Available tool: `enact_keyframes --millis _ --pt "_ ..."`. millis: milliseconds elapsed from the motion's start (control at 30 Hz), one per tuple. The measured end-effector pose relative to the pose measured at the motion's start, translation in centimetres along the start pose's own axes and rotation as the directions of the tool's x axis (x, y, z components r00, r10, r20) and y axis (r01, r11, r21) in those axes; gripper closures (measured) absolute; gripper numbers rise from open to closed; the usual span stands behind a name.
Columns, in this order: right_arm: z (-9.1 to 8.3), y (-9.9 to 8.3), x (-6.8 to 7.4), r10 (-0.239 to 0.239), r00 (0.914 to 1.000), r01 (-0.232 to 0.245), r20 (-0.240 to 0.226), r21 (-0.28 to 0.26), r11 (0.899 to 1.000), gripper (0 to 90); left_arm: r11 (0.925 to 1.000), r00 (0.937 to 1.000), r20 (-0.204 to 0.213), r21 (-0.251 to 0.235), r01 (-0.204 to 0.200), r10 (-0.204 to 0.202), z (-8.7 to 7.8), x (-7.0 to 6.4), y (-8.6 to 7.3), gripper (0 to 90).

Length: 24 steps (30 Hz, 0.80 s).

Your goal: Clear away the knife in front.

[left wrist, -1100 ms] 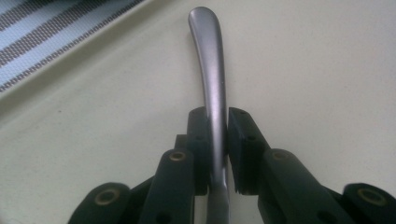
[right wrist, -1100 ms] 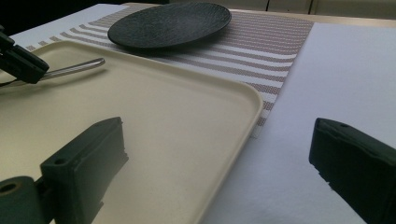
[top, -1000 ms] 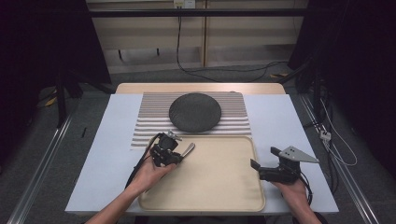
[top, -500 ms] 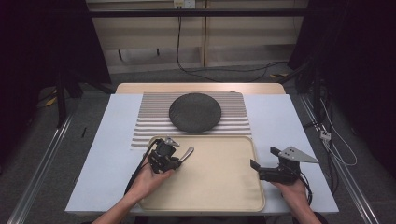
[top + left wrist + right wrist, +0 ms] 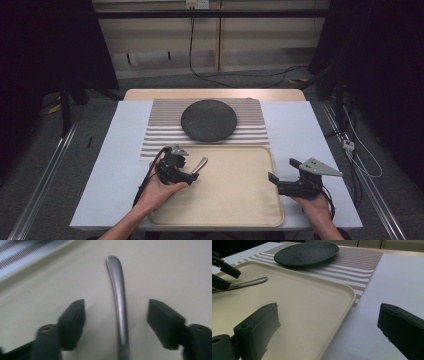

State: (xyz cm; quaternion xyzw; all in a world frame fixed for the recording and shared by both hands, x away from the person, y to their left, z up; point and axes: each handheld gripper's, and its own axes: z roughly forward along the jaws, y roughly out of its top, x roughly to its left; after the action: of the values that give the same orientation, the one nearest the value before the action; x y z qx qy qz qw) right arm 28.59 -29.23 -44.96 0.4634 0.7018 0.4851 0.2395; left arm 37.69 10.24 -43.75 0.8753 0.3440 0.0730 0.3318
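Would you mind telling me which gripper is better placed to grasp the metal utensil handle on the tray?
Left: the left gripper has open jaws either side of the utensil handle; the right gripper waits at the tray's far edge.

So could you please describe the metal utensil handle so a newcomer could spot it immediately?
Start at the beige tray nearest the person. At its left edge the left hand-held gripper sits with jaws open astride a slim metal handle. It is the scene's sole shiny silver item; the plate is dark.

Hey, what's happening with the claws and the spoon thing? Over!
Left gripper open around metal handle. Right gripper open, empty. Handle over tray. Nothing blocking.
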Motion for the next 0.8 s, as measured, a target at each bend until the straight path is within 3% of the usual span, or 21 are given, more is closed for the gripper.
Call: enact_keyframes --millis 67,133,200,267,333,400,467,600,633,700,800 --pt "0.0 0.0 0.0 0.0 1.0 0.0 0.001 0.0 1.0 3.6 0.9996 0.9996 -0.013 -0.01 0.026 -0.027 -0.3 0.2 0.2 16.6" --pt "0.0 0.0 0.0 0.003 1.0 -0.003 0.0 -0.001 1.0 3.6 0.9986 0.9991 -0.003 -0.031 0.042 -0.042 -0.5 0.3 0.3 14.4" --pt "0.1 0.0 -0.1 0.004 1.0 -0.004 0.002 0.003 1.0 3.6 0.9989 0.9995 0.005 -0.034 0.031 -0.03 -0.9 0.3 0.6 10.4" --pt "0.1 0.0 -0.1 0.006 1.0 -0.006 0.003 0.003 1.0 3.6 0.9982 0.9992 0.037 -0.058 0.018 -0.016 -1.3 0.2 0.8 10.8" --pt "0.1 -0.1 -0.2 0.006 1.0 -0.006 0.004 0.004 1.0 3.6 0.9956 0.995 0.099 -0.093 0.01 -0.001 -1.5 0.1 0.8 10.9" --pt "0.1 -0.1 -0.2 0.005 1.0 -0.005 0.005 0.003 1.0 3.6 0.9953 0.9951 0.095 -0.095 -0.019 0.028 -1.4 -0.5 0.9 19.4" --pt "0.0 0.0 -0.2 0.008 1.0 -0.008 0.005 0.001 1.0 3.6 0.994 0.9912 0.12 -0.1 -0.045 0.057 -1.3 -0.8 1.0 26.3" --pt "0.0 0.0 -0.1 0.0 1.0 0.0 0.007 0.002 1.0 3.6 0.9895 0.9876 0.113 -0.107 -0.097 0.109 -1.2 -1.6 0.9 54.6" --pt "0.0 0.0 -0.1 0.0 1.0 0.0 0.007 0.005 1.0 3.6 0.9901 0.9878 0.104 -0.091 -0.106 0.116 -1.1 -1.8 0.9 56.4" --pt "0.1 0.0 -0.1 -0.003 1.0 0.003 0.008 0.005 1.0 3.6 0.9889 0.9832 0.124 -0.082 -0.124 0.134 -0.6 -2.0 0.8 73.1" --pt "0.1 0.0 0.0 -0.004 0.9999 0.004 0.012 0.006 1.0 3.6 0.987 0.9807 0.117 -0.053 -0.151 0.157 0.1 -2.6 0.6 88.3"
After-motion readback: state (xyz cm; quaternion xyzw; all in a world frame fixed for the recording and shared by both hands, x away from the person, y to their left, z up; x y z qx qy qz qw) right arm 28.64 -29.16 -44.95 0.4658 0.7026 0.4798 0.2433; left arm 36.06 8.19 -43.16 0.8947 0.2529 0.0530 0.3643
